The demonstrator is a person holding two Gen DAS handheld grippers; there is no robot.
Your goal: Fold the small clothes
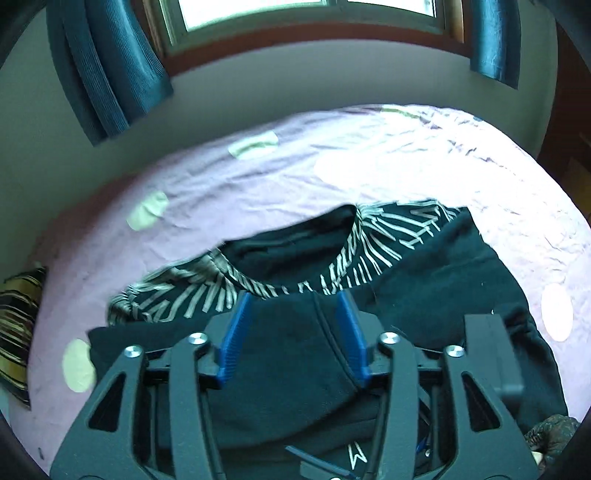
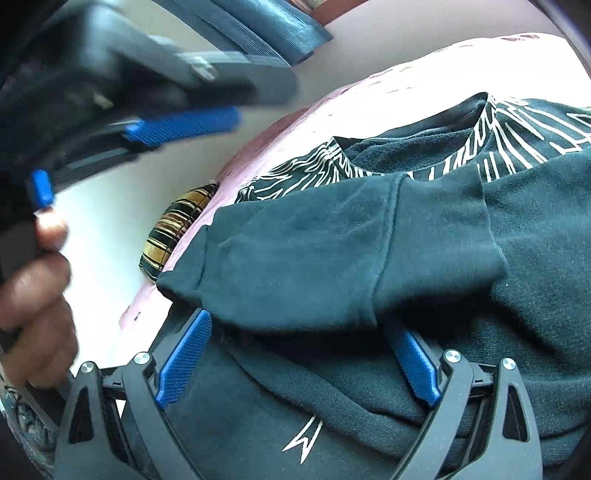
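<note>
A dark sweatshirt with white line print around the collar lies on the pink bedsheet, both sleeves folded across its front. My left gripper is open above the folded sleeve, its blue pads apart and holding nothing. In the right wrist view the sweatshirt fills the frame, with a sleeve laid across it. My right gripper is open, its blue pads on either side of the sleeve's lower edge; whether they touch it I cannot tell. The left gripper shows blurred at upper left, held by a hand.
A striped pillow lies at the bed's left edge; it also shows in the right wrist view. Blue curtains and a window are behind the bed. The wall runs along the far side.
</note>
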